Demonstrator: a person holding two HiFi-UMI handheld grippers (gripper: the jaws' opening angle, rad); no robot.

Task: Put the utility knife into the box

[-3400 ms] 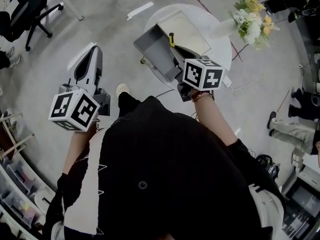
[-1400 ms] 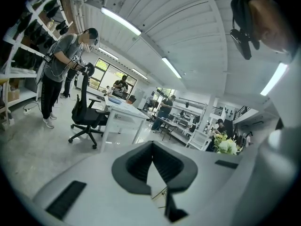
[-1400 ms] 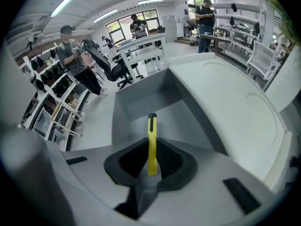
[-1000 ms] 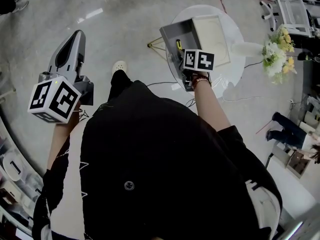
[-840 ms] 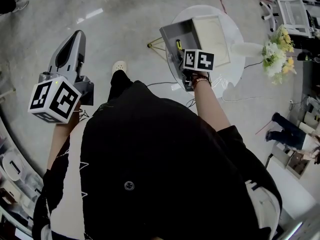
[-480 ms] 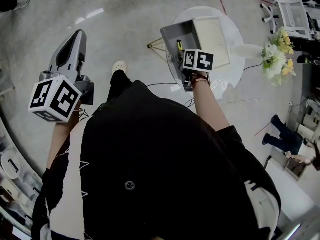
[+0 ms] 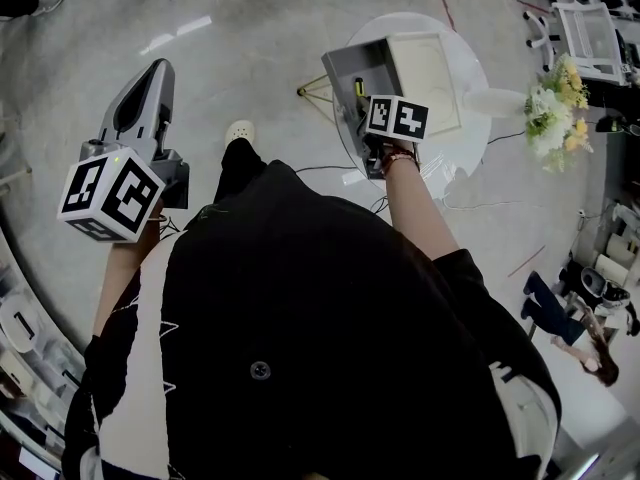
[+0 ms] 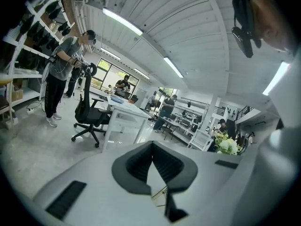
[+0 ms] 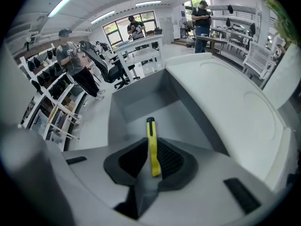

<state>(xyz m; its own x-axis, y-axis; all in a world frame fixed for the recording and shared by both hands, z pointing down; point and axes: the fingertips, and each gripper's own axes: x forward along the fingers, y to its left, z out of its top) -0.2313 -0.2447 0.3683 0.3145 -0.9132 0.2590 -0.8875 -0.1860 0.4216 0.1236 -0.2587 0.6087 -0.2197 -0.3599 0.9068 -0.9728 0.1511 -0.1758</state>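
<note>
The yellow utility knife [image 9: 150, 128] with a black tip is clamped between the jaws of my right gripper [image 9: 151, 149], pointing forward over the open grey box [image 9: 136, 105]. In the head view the knife [image 7: 357, 90] sticks out ahead of the right gripper [image 7: 360, 106], just above the box [image 7: 350, 68] on the round white table [image 7: 470, 138]. The box's white lid [image 7: 425, 73] lies open to the right. My left gripper [image 7: 157, 68] is held far to the left over the floor; its jaws [image 8: 153, 147] are shut with nothing in them.
A white vase with flowers [image 7: 548, 108] lies at the table's right edge. A cable runs over the grey floor [image 7: 250, 28] near the table's foot. Shelving stands at the far left. Desks, office chairs and several people fill the room behind.
Since 3.4 s ago the view has shifted and the right gripper has brought the knife over the box. In the last second both grippers have barely moved.
</note>
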